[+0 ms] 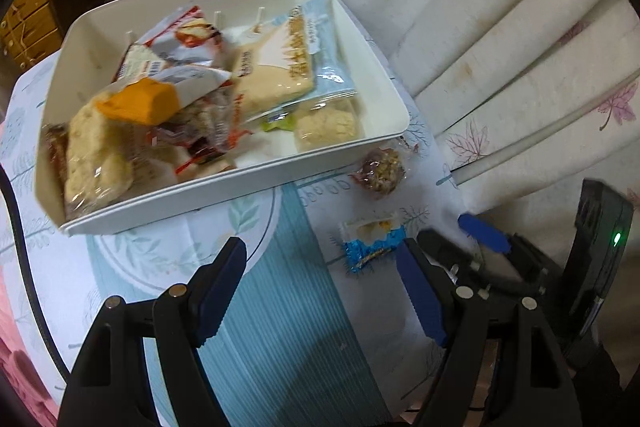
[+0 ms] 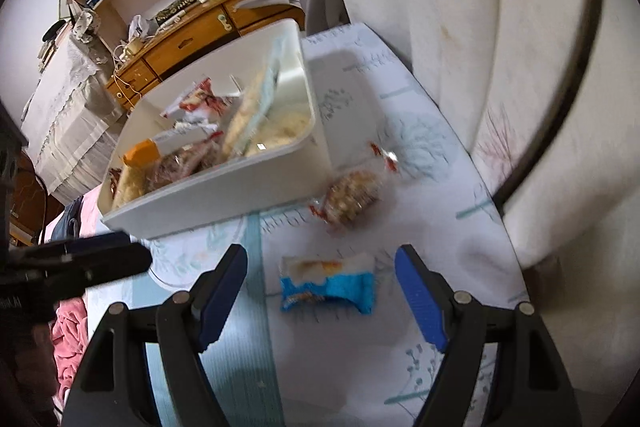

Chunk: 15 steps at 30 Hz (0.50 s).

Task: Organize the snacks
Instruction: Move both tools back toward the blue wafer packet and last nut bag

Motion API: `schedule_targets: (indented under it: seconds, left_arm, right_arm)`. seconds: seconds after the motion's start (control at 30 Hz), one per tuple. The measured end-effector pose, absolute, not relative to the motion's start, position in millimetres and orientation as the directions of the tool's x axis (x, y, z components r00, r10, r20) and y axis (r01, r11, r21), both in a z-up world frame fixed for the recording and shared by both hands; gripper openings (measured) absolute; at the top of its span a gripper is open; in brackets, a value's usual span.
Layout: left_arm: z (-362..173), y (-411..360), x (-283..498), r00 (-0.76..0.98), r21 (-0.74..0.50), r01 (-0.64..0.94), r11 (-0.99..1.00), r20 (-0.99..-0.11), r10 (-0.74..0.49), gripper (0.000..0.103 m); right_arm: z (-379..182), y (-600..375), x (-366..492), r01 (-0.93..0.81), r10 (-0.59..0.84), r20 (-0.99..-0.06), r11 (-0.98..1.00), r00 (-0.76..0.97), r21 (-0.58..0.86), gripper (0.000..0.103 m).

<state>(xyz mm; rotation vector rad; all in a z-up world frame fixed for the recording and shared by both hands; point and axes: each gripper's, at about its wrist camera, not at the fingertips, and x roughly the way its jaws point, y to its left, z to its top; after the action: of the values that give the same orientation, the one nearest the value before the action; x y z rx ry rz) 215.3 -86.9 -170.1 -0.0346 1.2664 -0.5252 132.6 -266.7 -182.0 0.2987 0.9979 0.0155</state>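
Small blue-and-white foil snack packet point(image 2: 328, 285) lies flat on the cloth, outside the bin, long axis running 9-to-3 across the right wrist view. It sits dead ahead at 12 o'clock of the right gripper point(image 2: 321, 297), between the two blue-padded fingers, touching neither. Jaws spread wide, holding nothing. Judgement: right claw is the nearer one and is lined up to close across the packet's short width.

Left gripper point(image 1: 322, 297) also released and empty; in its view the same packet point(image 1: 370, 245) lies at about 1 o'clock, just beside its right finger, so it is the poorer choice.

Round clear-wrapped nut-cluster snack point(image 2: 352, 201) rests further out at 12 o'clock, near the bin's corner, also loose on the cloth.

White rectangular plastic bin point(image 1: 394, 103) at 11 o'clock already holds many packets: rice crackers, an orange-topped bag, red-and-white wrappers.

Surface: pale tablecloth with teal leaf print point(image 2: 420, 155). Leaf-patterned white fabric point(image 1: 500, 47) rises at 2 o'clock. Wooden drawers and bookshelf point(image 2: 192, 39) stand behind at 10 o'clock.
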Motion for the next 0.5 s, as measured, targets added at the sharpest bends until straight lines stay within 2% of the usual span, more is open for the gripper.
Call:
schedule_targets:
  seconds: [0.3, 0.5]
  left_arm:
    - [-196, -119, 219, 0.155, -0.270, 0.433, 0.860, -0.917, -0.367, 0.076]
    - [-218, -140, 211, 0.132, -0.242, 0.546, 0.802, -0.921, -0.367, 0.076]
  right_arm:
    - [-210, -285, 126, 0.160, 0.176, -0.844, 0.943, 0.507, 0.293, 0.077]
    - [-218, -304, 136, 0.181, 0.187, -0.840, 0.931, 0.510, 0.317, 0.077]
